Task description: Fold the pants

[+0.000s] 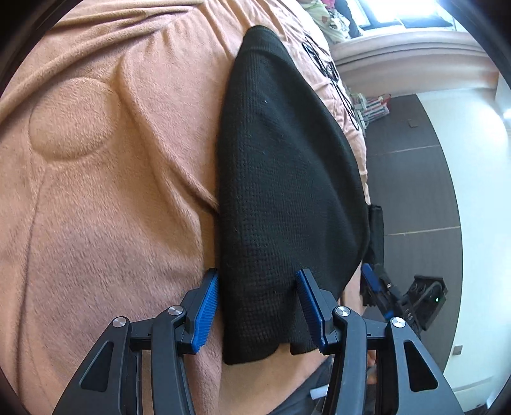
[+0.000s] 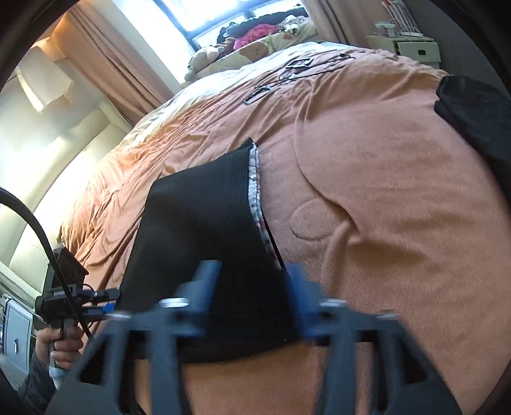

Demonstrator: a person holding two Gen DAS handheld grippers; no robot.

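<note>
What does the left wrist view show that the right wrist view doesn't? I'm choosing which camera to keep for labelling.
Only the left wrist view shows dark tiled floor beside the bed and the left gripper in sharp focus, its jaws open around the pants' edge.

Only the right wrist view shows the window, curtains, stuffed toys, a patterned inner lining on the pants, and a hand holding the other gripper's handle; the right gripper is motion-blurred.

Both show the black pants on the orange blanket.
</note>
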